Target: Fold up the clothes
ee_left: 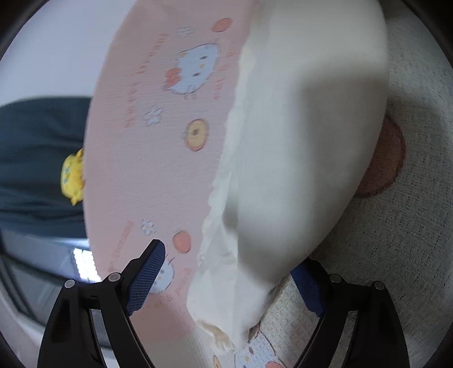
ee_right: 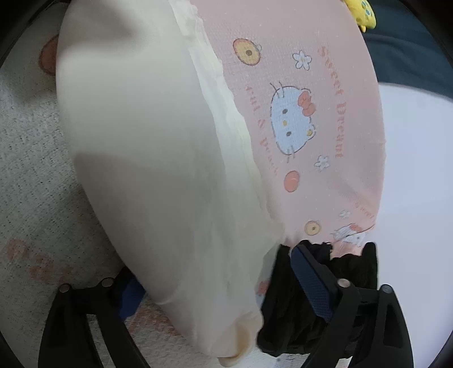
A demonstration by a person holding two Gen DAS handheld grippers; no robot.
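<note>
While both wrist views are partly blurred, the main items read clearly enough. A cream-white garment lies as a long, puffy folded bundle across a pink printed sheet with cartoon cat faces, flowers and orange fruit shapes. One long side of the bundle shows a ruffled, layered edge resting on the pink sheet; the other side lies over a white woven blanket with a brown round print.

Left gripper: jaws spread wide. One blue-padded finger sits over the pink sheet, the other beside the blanket, and the near end of the garment lies between them. The pads do not press on the cloth; the garment's tip passes between them.

Right gripper: jaws also spread wide. One blue pad is partly hidden under the garment's edge, the other stands clear on the far side, against a piece of black cloth bunched at the edge of the pink sheet. The garment's near end lies between the fingers, with no pinch visible.

Beyond the pink sheet, a yellow plush toy sits against a dark teal surface. In the right wrist view the same toy shows at the top edge, cut off by the frame.
</note>
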